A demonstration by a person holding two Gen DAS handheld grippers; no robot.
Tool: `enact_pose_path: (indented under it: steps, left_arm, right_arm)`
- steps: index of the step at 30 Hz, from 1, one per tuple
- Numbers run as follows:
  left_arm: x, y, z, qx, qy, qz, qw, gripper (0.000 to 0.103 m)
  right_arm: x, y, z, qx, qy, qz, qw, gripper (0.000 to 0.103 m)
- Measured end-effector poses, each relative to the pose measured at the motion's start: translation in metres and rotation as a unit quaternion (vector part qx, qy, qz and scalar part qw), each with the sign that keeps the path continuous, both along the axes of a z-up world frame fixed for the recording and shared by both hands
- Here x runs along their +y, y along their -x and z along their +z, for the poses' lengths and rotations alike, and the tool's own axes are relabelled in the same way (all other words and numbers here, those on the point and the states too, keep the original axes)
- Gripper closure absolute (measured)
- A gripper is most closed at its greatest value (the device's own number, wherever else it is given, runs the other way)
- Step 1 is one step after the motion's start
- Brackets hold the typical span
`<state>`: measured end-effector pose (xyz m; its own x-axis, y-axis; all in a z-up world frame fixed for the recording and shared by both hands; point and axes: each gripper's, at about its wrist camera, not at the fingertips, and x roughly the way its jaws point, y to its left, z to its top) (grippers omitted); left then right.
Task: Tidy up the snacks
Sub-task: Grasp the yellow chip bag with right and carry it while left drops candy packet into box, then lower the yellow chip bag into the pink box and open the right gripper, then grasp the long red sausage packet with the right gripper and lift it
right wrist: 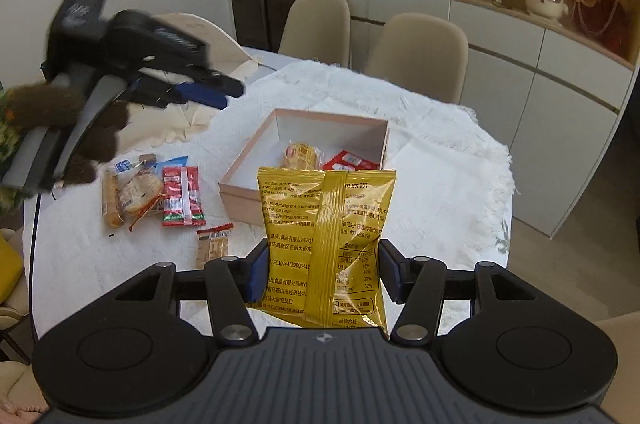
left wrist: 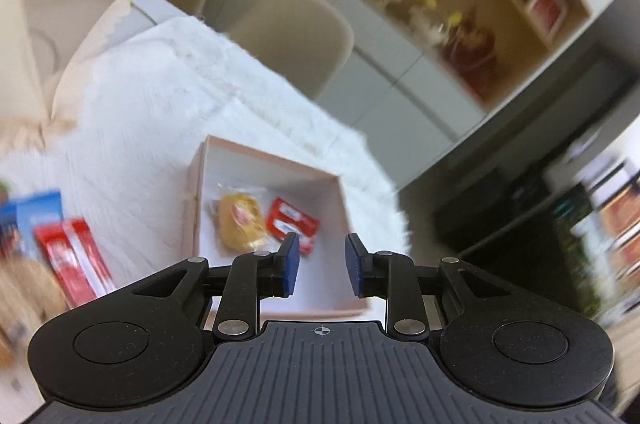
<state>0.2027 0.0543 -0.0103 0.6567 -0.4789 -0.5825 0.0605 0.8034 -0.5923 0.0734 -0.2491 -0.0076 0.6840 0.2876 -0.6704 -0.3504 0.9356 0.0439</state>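
The right tongs [right wrist: 322,270] pinch a yellow snack bag [right wrist: 326,244] upright above the tabletop [right wrist: 440,192], apparently bound for the pink box [right wrist: 304,160], while the left tongs [left wrist: 322,264] hang parted and empty.

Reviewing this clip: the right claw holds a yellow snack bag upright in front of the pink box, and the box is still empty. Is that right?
Not quite. The right claw does grip the yellow snack bag in front of the pink box, but the box is not empty. The right wrist view shows a round yellow pastry and a red packet already inside it.
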Motion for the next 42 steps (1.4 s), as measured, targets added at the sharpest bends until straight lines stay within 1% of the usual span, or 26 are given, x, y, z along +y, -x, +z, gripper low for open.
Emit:
enact_pose_path:
  steps: [1,2,3,4,6,7,9,11,13,14,15,18,21,24,27,29,31,35,37,40,42]
  left_arm:
    - [0.006,0.016,-0.002,-0.003,0.004,0.007,1.0000,0.074]
    - [0.010,0.023,-0.004,-0.002,0.001,0.014,0.9999,0.074]
    - [0.015,0.036,-0.008,0.007,-0.004,0.020,0.9998,0.074]
    - [0.017,0.044,-0.017,0.024,-0.005,0.023,0.9994,0.074]
    - [0.025,0.056,-0.042,0.070,0.006,0.032,0.9970,0.074]
    - [0.027,0.061,-0.054,0.087,0.012,0.038,0.9954,0.074]
    - [0.030,0.072,-0.077,0.112,0.024,0.053,0.9920,0.074]
    - [0.035,0.084,-0.092,0.132,0.016,0.077,0.9882,0.074]
    - [0.045,0.096,-0.101,0.138,-0.004,0.095,0.9859,0.074]
    - [0.052,0.101,-0.105,0.140,-0.012,0.102,0.9848,0.074]
    - [0.060,0.106,-0.108,0.143,-0.018,0.110,0.9834,0.074]
    - [0.088,0.120,-0.116,0.156,-0.018,0.140,0.9775,0.074]
    - [0.104,0.124,-0.119,0.161,-0.012,0.163,0.9734,0.074]
    - [0.110,0.123,-0.115,0.154,-0.008,0.160,0.9749,0.074]
    - [0.105,0.115,-0.108,0.142,-0.009,0.145,0.9792,0.074]
    - [0.102,0.112,-0.104,0.137,-0.007,0.143,0.9802,0.074]
    - [0.101,0.110,-0.103,0.135,-0.011,0.146,0.9800,0.074]
    - [0.110,0.118,-0.108,0.146,-0.024,0.163,0.9756,0.074]
    - [0.124,0.126,-0.112,0.157,-0.027,0.177,0.9713,0.074]
    - [0.144,0.139,-0.115,0.162,-0.032,0.196,0.9666,0.074]
    - [0.159,0.148,-0.119,0.168,-0.022,0.214,0.9622,0.074]
  right_arm:
    - [-0.001,-0.001,0.003,-0.002,-0.004,0.000,1.000,0.048]
    - [-0.002,-0.006,0.008,-0.002,-0.010,-0.001,1.000,0.048]
    - [-0.001,-0.010,0.013,-0.004,-0.017,-0.003,1.000,0.048]
    - [-0.001,-0.019,0.021,-0.008,-0.024,-0.004,1.000,0.048]
    - [0.006,-0.041,0.040,-0.025,-0.029,0.000,0.999,0.048]
    - [0.012,-0.058,0.051,-0.031,-0.026,0.000,0.999,0.048]
    - [0.028,-0.103,0.068,-0.025,-0.019,-0.006,0.999,0.046]
    - [0.044,-0.146,0.076,-0.011,-0.002,-0.002,1.000,0.032]
    - [0.056,-0.169,0.076,-0.015,0.028,-0.024,0.999,0.031]
    - [0.057,-0.174,0.073,-0.016,0.033,-0.031,0.999,0.031]
    - [0.058,-0.175,0.069,-0.012,0.028,-0.029,0.999,0.031]
    - [0.058,-0.172,0.046,0.023,-0.004,-0.013,1.000,0.028]
    - [0.072,-0.164,0.009,0.055,0.015,-0.002,0.998,0.028]
    - [0.086,-0.150,-0.029,0.085,0.030,0.017,0.996,0.028]
    - [0.099,-0.129,-0.064,0.119,0.024,0.043,0.992,0.028]
    - [0.110,-0.114,-0.082,0.132,0.021,0.060,0.989,0.028]
    - [0.126,-0.100,-0.094,0.136,0.020,0.084,0.987,0.028]
    - [0.159,-0.086,-0.107,0.140,0.019,0.133,0.981,0.028]
    - [0.180,-0.085,-0.109,0.131,0.028,0.149,0.980,0.028]
    - [0.206,-0.085,-0.109,0.113,0.038,0.168,0.979,0.027]
    - [0.223,-0.087,-0.111,0.102,0.042,0.176,0.978,0.026]
